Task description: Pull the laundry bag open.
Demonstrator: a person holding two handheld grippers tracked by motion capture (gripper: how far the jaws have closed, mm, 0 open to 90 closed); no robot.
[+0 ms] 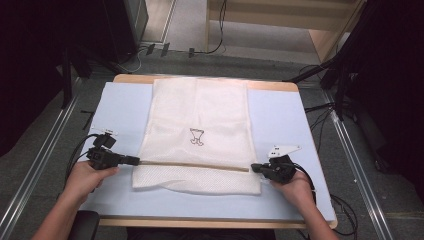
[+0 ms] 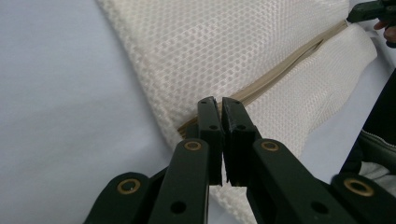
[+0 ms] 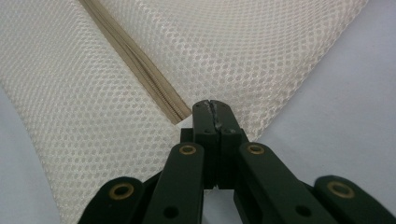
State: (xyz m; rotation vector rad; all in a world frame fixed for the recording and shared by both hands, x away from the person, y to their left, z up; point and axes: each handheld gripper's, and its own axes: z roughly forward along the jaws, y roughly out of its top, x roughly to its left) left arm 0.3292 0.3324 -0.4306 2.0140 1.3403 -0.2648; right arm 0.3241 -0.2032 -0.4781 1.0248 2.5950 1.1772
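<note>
A white mesh bag (image 1: 200, 125) lies flat on the light blue mat (image 1: 120, 110), with a small drawn emblem (image 1: 196, 136) at its middle. A beige zipper (image 1: 195, 165) runs across it near the front. My left gripper (image 1: 137, 161) is shut at the zipper's left end, at the bag's left edge. In the left gripper view its jaws (image 2: 219, 103) pinch there, hiding what is between them, and the zipper (image 2: 289, 65) runs off to the right gripper (image 2: 369, 11). My right gripper (image 1: 253, 167) is shut at the zipper's right end (image 3: 211, 105); the zipper (image 3: 140, 70) looks zipped closed.
The mat covers a wooden table whose front edge (image 1: 200, 222) is near the person's forearms. Bare mat lies to either side of the bag. Cables (image 1: 165, 50) and dark stands (image 1: 345, 75) sit on the floor beyond and beside the table.
</note>
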